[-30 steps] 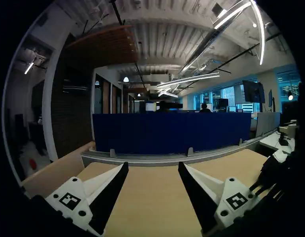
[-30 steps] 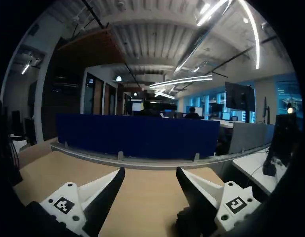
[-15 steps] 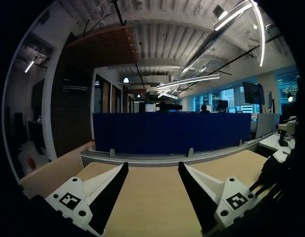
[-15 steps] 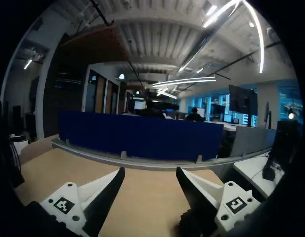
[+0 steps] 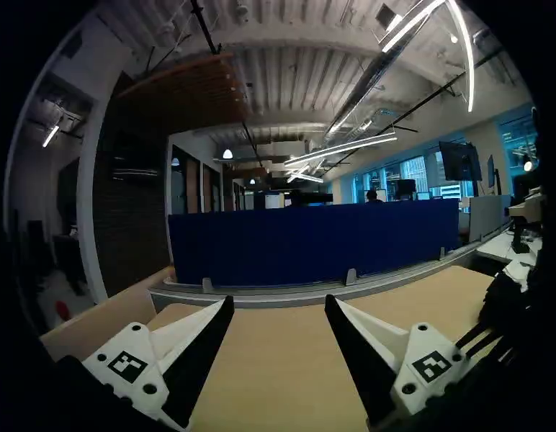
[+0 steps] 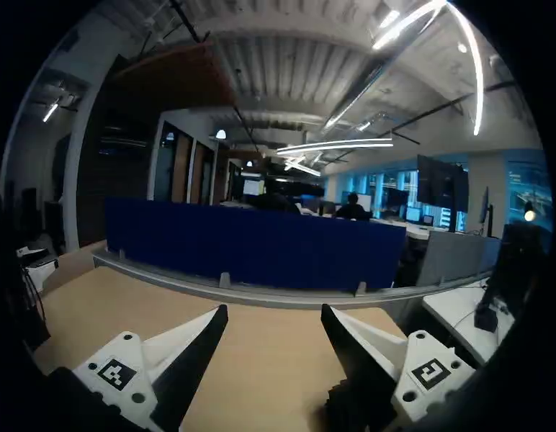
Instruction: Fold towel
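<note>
L. gripper (image 5: 278, 299): fingers (image 5: 195, 353) spread wide apart, nothing between them, tips hang above bare tan desk (image 5: 278, 381) w/o touching it; each white finger base carries a black-and-white square marker (image 5: 127, 365); R. gripper (image 6: 273, 308) likewise, its fingers (image 6: 184, 367) held wide w/ nothing gripped, over the same light wood top, tilt approx. level; a dark knobbly shape (image 6: 346, 403) sits low by the right finger in the right gripper view, too dim to identify; in the left gripper view a black bundle of cable-like gear (image 5: 505, 309) stands at the desk's right edge, can't tell what it is; towel: can't tell where it lies, since the wood between and beyond both pairs of fingers is plain; at the far edge of the desk runs a grey rail (image 5: 292, 294) w/ small brackets, and on it stands a long blue partition (image 5: 307, 241), upright, spanning most of the width; right of the desk, in the right gripper view, a white neighbouring desk (image 6: 458, 309) w/ a black stand (image 6: 487, 317) on it; beyond the partition, far off, a seated person (image 6: 352, 207), a hanging monitor (image 6: 440, 182), blue-lit windows; overhead, ribbed ceiling w/ long strip lights (image 5: 343, 147); dark wall and doors far left.
</note>
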